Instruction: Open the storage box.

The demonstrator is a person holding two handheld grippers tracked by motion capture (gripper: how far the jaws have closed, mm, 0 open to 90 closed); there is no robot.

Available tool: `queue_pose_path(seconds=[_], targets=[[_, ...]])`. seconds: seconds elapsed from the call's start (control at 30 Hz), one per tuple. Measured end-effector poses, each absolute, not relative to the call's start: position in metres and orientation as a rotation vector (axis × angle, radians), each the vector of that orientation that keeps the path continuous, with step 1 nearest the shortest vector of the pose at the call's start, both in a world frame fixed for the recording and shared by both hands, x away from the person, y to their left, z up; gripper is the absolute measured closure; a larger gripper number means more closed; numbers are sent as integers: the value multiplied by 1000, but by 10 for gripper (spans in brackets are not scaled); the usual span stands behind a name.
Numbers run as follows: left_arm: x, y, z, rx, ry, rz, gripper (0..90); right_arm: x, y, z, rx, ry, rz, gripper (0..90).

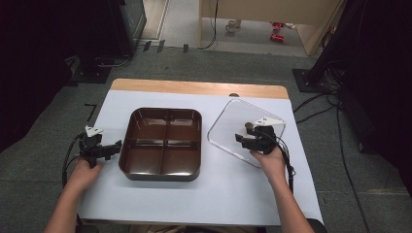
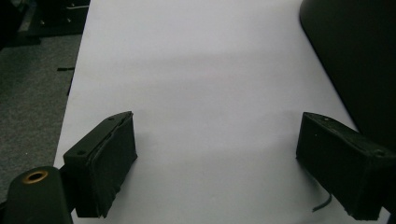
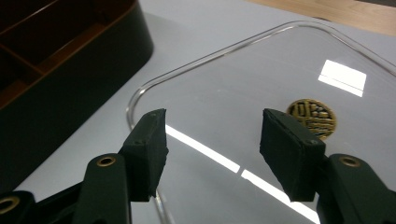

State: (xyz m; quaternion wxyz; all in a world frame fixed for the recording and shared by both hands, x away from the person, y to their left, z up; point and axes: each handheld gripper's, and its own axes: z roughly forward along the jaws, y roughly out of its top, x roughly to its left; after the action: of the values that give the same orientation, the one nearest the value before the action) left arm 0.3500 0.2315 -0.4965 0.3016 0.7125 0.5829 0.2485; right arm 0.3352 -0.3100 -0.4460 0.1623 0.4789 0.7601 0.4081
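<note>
open right claw (image 3: 212, 140) above clear lid (image 3: 280, 70)

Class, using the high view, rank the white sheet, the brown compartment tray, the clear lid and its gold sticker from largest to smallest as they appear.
1. white sheet
2. brown compartment tray
3. clear lid
4. gold sticker, largely hidden, so only its visible part counts.

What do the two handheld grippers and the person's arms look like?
Both the left gripper and right gripper are black, with two blocky padded jaws, brass-coloured rivets at the jaw arms, a pale three-cornered plate on top and a trailing black cable. The forearms are bare, no sleeves.
</note>
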Motion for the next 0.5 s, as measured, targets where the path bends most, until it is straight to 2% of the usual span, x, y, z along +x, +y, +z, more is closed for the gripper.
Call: queue_pose_path(seconds=[0.5], targets=[[350, 231, -496, 1890, 1546, 659, 120, 301, -283, -457, 1247, 2225, 1229, 392]])
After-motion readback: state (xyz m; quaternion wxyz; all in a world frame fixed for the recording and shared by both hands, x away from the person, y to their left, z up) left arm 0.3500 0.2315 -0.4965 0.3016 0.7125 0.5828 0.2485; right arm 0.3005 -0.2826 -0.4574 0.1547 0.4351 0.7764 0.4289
